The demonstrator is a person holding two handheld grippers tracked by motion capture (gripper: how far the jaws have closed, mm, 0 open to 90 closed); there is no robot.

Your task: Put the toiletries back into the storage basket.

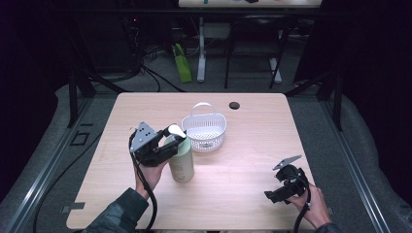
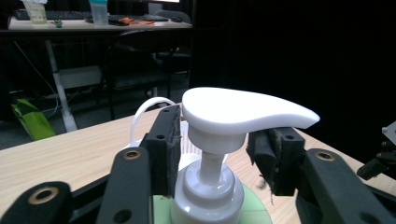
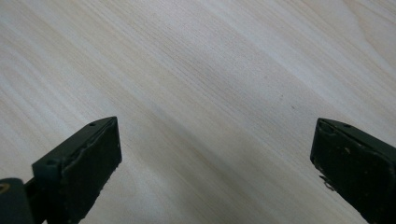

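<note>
A pale green pump bottle [image 1: 181,166] with a white pump head [image 1: 176,130] stands upright on the wooden table [image 1: 243,145], left of centre. My left gripper [image 1: 171,141] reaches it from the left, level with its top. In the left gripper view the white pump head [image 2: 243,109] lies just above the jaws, and the pads [image 2: 169,140] sit against the collar under it on both sides. My right gripper [image 1: 272,195] rests low over the table's front right part. Its jaws [image 3: 215,154] stand wide apart over bare wood with nothing between them.
A white slotted basket [image 1: 204,131] with a raised handle stands just behind and to the right of the bottle. A small black disc [image 1: 234,105] lies near the far edge. Beyond the table are dark stands, cables and a desk.
</note>
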